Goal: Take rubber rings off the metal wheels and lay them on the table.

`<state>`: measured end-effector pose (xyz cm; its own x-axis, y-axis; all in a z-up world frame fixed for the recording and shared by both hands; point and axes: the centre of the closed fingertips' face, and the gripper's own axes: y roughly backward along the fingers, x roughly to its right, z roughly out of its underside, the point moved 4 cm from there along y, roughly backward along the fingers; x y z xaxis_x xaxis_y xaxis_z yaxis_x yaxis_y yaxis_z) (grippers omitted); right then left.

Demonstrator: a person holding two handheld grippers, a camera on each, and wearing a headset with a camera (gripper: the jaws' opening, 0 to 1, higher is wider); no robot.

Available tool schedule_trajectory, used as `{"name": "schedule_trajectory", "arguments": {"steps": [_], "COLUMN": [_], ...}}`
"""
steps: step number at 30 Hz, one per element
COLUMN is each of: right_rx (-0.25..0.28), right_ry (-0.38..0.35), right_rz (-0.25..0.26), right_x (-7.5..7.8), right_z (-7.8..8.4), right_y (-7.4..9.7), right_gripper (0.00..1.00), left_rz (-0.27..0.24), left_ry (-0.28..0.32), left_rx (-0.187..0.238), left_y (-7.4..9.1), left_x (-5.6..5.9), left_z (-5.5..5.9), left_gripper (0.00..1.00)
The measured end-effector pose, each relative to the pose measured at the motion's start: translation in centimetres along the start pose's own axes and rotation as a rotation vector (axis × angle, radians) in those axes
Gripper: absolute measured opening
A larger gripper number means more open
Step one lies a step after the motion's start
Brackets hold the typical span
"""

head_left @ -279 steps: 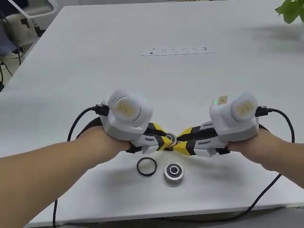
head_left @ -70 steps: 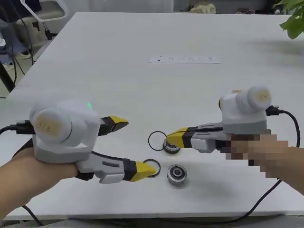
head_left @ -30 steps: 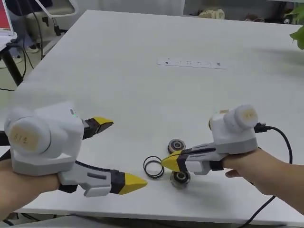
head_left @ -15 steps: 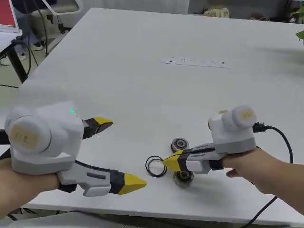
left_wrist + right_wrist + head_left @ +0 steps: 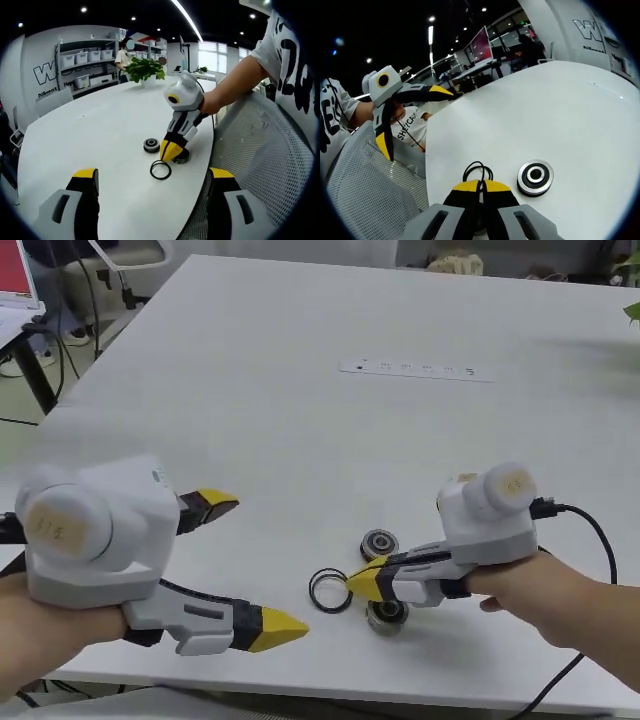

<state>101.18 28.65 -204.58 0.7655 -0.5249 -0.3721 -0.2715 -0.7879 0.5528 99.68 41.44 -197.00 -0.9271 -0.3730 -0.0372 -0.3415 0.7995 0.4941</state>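
Nearest the table's front edge sits a small metal wheel [image 5: 387, 616], a squat round disc lying flat with its upper part hidden under the right gripper [image 5: 362, 583]. Just to its left are the rubber rings [image 5: 313, 590]: two thin, smooth black loops, off the wheels, lying flat and overlapping on the table [image 5: 300, 420], whose top is matte white. A little farther in there's a second metal wheel [image 5: 379, 543], also flat. The right gripper view shows it as dark and pale bands round a light centre. It lies near the rings but apart from them. Well beyond, a flat white socket strip [image 5: 415, 370] lies across the middle of the table.

Now the tongs. The right gripper has a white body and black jaws with yellow tips. Its jaws are pressed together tip to tip with nothing visible between them. The tip is over the nearer wheel and just beside the rings, but I can't tell whether it touches either. A black cable [image 5: 600, 525] trails from its back. The left gripper [image 5: 245, 563] is off to the left by the table edge, well apart from the rings. Its jaws are spread wide and empty, and in its own view the two yellow tips frame the rings between them.
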Motion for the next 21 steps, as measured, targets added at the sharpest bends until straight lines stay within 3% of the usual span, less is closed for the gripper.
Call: {"name": "schedule_trajectory", "arguments": {"steps": [9,21], "right_rx": [-0.013,0.023], "right_ry": [0.014,0.032], "right_rz": [0.008,0.011], "right_x": [0.08,-0.32], "right_z": [0.16,-0.79], "right_y": [0.08,0.74], "right_gripper": [0.04,0.14], "left_rz": [0.011,0.02], "left_ry": [0.003,0.006], "left_rx": [-0.012,-0.019], "left_y": [-0.2,-0.34], "left_x": [0.04,0.03], "left_z": [0.25,0.31], "left_gripper": [0.88,0.88]}}
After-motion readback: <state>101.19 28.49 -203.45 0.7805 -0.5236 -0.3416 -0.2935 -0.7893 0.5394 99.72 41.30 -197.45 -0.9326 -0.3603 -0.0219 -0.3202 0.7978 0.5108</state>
